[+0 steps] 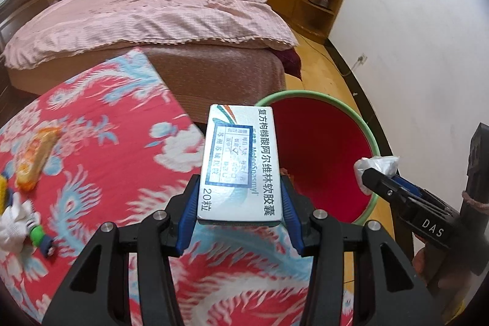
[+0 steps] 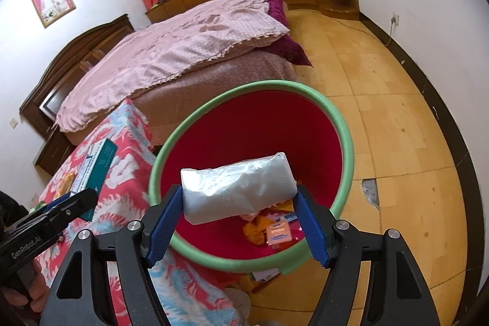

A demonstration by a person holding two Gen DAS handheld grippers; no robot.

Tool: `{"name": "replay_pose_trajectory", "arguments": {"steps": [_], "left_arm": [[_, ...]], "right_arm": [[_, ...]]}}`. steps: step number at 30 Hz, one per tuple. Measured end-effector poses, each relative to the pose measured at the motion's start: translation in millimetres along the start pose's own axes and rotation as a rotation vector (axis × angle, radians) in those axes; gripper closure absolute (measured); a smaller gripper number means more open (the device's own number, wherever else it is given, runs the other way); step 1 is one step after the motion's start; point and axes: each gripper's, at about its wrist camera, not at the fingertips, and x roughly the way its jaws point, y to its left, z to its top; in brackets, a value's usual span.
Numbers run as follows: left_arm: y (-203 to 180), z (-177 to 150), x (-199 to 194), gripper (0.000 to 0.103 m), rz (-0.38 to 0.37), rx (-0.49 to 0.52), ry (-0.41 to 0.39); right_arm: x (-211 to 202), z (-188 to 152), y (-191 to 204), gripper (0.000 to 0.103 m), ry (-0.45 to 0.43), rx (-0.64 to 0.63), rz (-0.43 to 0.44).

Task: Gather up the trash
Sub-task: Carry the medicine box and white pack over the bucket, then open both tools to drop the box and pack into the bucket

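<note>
My left gripper [image 1: 239,197] is shut on a white medicine box [image 1: 240,161] with printed text, held above the edge of the red flowered cloth [image 1: 101,173]. The same box [image 2: 96,170] and left gripper [image 2: 78,199] show at the left of the right wrist view. My right gripper [image 2: 240,203] is shut on a white plastic-wrapped packet [image 2: 238,188], hanging over the red bin with a green rim [image 2: 253,100]. That bin [image 1: 321,142] stands to the right of the cloth, with the right gripper [image 1: 374,177] and its packet [image 1: 377,165] above its rim. Wrappers [image 2: 275,229] lie at the bin's bottom.
An orange snack wrapper [image 1: 36,158], a white crumpled tissue [image 1: 13,222] and a small green piece [image 1: 38,234] lie on the cloth at the left. A bed with a pink quilt [image 1: 152,17] stands behind. Wooden floor [image 2: 382,127] spreads to the right of the bin.
</note>
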Motion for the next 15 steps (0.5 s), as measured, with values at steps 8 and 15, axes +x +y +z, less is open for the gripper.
{"name": "replay_pose_trajectory", "arguments": {"steps": [8,15], "left_arm": [[-19,5,23,0.053,-0.024,0.045,0.026],[-29,8,35,0.053,-0.037,0.064,0.037]], "right_arm": [[5,6,-15,0.02,-0.027,0.034,-0.013],[-2,10,-29,0.02,-0.054,0.073,-0.029]]}}
